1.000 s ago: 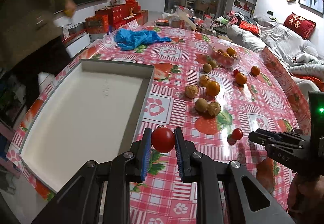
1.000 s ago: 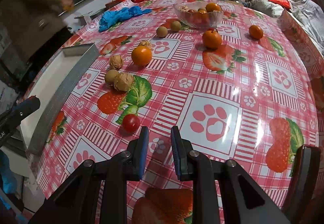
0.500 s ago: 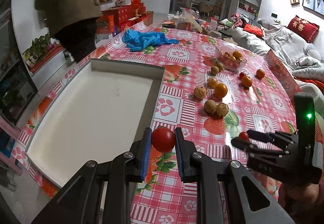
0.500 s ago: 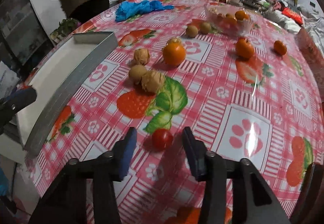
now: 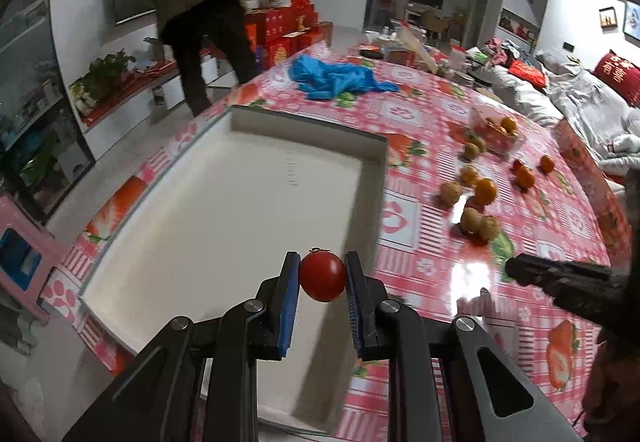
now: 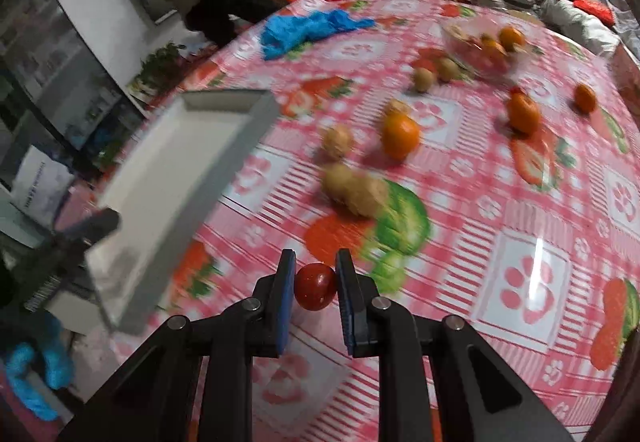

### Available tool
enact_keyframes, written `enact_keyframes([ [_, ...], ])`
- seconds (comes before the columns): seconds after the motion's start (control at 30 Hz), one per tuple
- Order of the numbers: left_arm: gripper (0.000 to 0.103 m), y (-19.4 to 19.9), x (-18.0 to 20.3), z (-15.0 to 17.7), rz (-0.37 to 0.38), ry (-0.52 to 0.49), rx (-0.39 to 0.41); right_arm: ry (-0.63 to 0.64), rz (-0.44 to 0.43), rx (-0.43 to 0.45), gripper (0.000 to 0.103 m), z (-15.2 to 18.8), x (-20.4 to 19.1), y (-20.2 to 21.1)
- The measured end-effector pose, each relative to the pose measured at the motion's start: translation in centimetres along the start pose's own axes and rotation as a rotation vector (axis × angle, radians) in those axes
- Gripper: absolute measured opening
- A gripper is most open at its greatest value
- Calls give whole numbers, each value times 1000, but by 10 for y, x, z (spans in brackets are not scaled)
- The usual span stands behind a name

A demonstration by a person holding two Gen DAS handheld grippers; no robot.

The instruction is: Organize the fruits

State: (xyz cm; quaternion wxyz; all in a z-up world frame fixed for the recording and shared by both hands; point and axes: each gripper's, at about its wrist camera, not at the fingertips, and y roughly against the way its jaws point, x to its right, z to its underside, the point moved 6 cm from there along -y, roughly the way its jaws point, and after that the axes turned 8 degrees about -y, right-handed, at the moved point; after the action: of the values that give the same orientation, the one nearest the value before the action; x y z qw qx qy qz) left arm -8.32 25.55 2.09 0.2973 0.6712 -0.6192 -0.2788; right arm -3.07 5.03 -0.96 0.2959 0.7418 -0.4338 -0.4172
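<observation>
Transfer step: left claw (image 5: 322, 278) clamps a cherry tomato (image 5: 322, 279) over the white tray (image 5: 224, 210); right claw (image 6: 315, 284) grips another tomato (image 6: 315, 286) beside the tray. Next, lower and release.

Black-framed left tool (image 5: 322, 278) and right tool (image 6: 315, 284), blue ribbed pads (image 5: 289, 306), silver pivot screws.

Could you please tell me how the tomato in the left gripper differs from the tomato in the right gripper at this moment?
The left gripper holds its tomato over the white tray, near the tray's right wall; the right gripper holds its tomato over the checked tablecloth, beside the tray. The left tomato looks bright red with a small stem on top; the right tomato looks darker, with no stem visible. Both are small, round, red and clamped between blue pads.
</observation>
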Motion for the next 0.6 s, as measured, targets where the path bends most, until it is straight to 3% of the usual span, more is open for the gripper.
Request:
enact_keyframes([
  [0.23, 24, -4, -25, 6, -30, 44, -3, 57, -81, -4, 22, -18, -62, -11],
  [0.6, 24, -16, -64, 11, -93, 97, -16, 130, -168, -90, 22, -21, -146, -58],
])
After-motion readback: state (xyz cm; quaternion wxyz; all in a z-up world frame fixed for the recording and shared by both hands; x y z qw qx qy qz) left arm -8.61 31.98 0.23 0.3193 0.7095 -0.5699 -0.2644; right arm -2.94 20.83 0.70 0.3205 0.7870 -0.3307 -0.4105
